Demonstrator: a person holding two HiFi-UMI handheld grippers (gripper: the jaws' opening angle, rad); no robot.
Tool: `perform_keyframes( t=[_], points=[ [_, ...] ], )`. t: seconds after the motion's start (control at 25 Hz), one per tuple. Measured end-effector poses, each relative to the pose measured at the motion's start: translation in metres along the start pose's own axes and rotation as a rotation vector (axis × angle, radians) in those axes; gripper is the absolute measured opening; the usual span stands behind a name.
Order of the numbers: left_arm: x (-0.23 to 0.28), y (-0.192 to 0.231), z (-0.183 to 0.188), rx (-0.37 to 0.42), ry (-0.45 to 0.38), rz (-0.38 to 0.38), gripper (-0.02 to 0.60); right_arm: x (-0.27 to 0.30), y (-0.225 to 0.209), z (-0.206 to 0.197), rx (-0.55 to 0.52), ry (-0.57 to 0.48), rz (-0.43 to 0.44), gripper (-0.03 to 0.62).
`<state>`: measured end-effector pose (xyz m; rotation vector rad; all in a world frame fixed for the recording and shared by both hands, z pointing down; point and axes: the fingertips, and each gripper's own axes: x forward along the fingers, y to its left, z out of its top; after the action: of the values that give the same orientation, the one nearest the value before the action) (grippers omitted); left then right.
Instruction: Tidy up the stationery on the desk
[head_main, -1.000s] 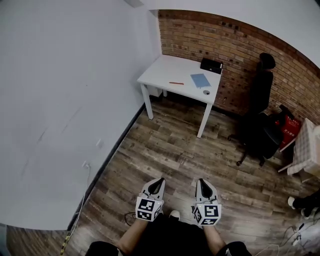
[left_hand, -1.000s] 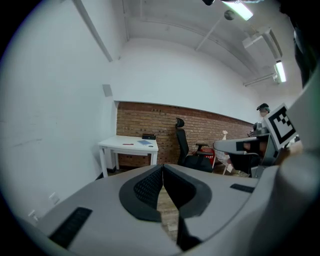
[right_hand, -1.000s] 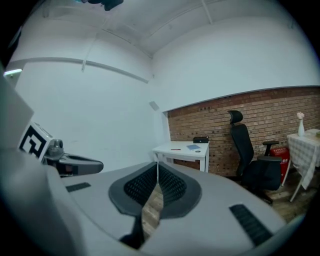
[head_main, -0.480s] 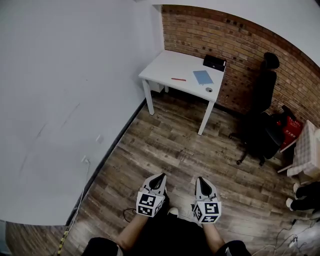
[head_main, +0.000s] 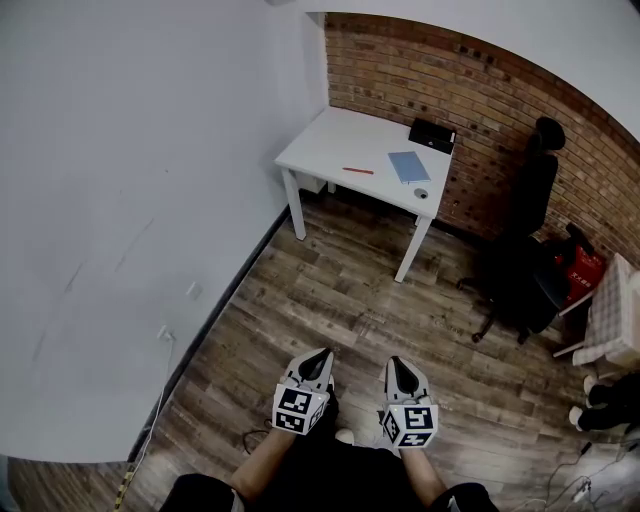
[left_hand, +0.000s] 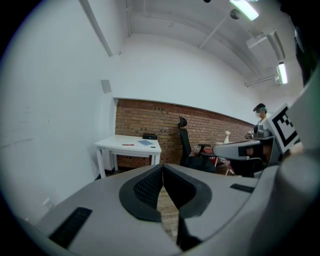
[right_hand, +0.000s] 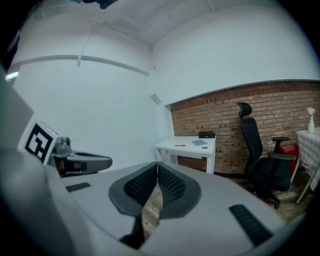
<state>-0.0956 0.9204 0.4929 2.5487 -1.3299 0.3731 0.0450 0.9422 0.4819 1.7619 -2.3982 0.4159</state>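
A white desk (head_main: 330, 140) stands in the far corner against the brick wall. On it lie a red pen (head_main: 357, 171), a blue notebook (head_main: 407, 166), a small round object (head_main: 421, 194) and a black box (head_main: 432, 135). The desk (left_hand: 120, 144) also shows small in the left gripper view and in the right gripper view (right_hand: 175, 146). My left gripper (head_main: 323, 355) and right gripper (head_main: 396, 362) are low in the head view, side by side, far from the desk. Both are shut with nothing between the jaws.
A black office chair (head_main: 525, 270) stands right of the desk. A red bag (head_main: 583, 270) and a table with a checked cloth (head_main: 615, 320) are at the right edge. A person's feet (head_main: 600, 400) show there. Wooden floor (head_main: 340, 300) lies between me and the desk.
Both grippers have shifted slightly in the head view as I moved; the desk and chair sit a little differently in the frame. The jaws stay shut.
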Motion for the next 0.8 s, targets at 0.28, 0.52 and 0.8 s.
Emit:
perform_keyframes(
  t=[0.28,0.52,0.8],
  points=[
    [0.055,0.042,0.019,-0.015,0.007,-0.032,0.015,0.063,-0.010,0.016,-0.009,0.028,-0.015,0.023],
    [0.098,0.075,0.032,-0.007,0.020,-0.071,0.015,0.114,-0.017,0.030,0.000,0.038,-0.045,0.023],
    [0.139,0.123,0.049,0.000,0.023,-0.101,0.015,0.176,-0.012,0.048,-0.005,0.032,-0.057,0.023]
  ],
)
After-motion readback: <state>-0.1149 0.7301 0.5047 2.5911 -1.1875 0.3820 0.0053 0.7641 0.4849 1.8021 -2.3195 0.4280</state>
